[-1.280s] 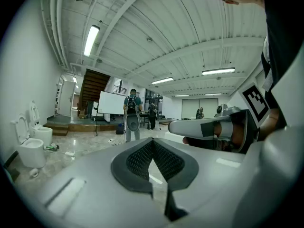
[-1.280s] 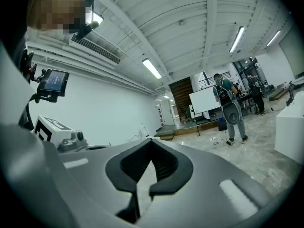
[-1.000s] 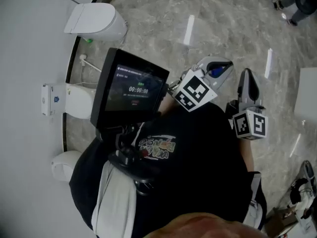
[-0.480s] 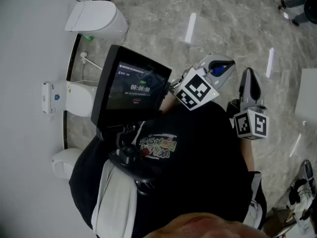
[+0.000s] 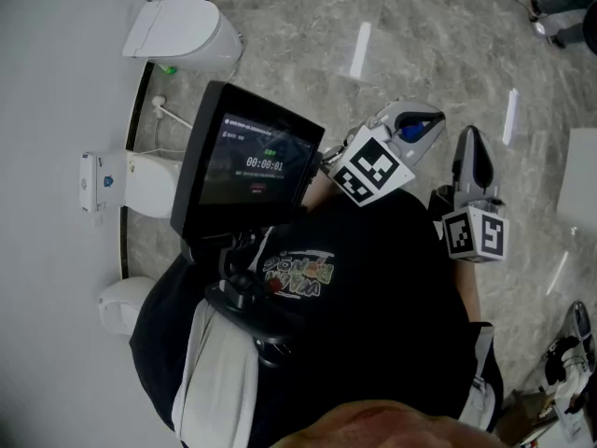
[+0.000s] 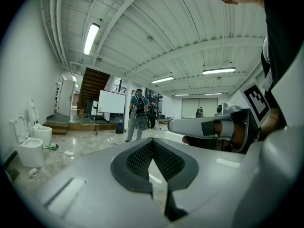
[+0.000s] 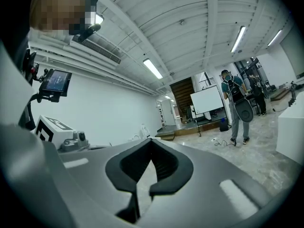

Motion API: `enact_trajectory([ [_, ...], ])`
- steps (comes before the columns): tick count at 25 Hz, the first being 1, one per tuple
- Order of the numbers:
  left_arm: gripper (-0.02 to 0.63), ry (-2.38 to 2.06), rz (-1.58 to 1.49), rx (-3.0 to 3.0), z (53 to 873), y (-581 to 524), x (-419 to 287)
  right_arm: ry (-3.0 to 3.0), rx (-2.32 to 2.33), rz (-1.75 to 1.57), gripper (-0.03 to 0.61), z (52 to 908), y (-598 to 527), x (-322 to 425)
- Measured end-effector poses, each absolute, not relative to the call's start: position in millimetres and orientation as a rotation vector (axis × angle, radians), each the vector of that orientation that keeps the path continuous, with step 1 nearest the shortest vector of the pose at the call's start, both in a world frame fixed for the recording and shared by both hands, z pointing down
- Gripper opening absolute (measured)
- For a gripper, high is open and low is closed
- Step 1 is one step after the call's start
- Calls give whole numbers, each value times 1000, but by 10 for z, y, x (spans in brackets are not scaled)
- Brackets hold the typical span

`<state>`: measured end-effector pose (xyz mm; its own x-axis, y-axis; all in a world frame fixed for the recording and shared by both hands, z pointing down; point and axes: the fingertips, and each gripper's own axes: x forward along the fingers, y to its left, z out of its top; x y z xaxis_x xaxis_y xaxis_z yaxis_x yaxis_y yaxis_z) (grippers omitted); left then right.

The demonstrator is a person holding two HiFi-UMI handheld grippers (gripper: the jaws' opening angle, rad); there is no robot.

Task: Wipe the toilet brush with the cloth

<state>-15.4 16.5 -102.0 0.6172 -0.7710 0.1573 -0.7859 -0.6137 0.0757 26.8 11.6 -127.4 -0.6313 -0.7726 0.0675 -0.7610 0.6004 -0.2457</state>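
Nothing moved; brush (image 5: 159, 107) far from tongs (image 5: 424, 125).

The white counter on the black tablet screen (image 5: 250, 168) at the person's chest shows a changed last digit; a bystander's dark shoes (image 5: 544, 6) at the top right corner of the grey marbled floor (image 5: 420, 45) now lie nearer the edge, less of them showing; the left gripper (image 5: 427, 121) and right gripper (image 5: 469, 136) sit a shade further right in the head view, as does the floor.

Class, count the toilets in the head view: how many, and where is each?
3: one toilet at top left, a second left of the screen, a third at lower left, partly behind the person. More may be hidden.
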Motion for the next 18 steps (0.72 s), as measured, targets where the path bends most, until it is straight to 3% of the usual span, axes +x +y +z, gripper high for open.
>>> enact_trajectory([
  [18, 0, -1304, 165, 2702, -1015, 174, -144, 2777, -1313, -392, 2, -1273, 128, 251],
])
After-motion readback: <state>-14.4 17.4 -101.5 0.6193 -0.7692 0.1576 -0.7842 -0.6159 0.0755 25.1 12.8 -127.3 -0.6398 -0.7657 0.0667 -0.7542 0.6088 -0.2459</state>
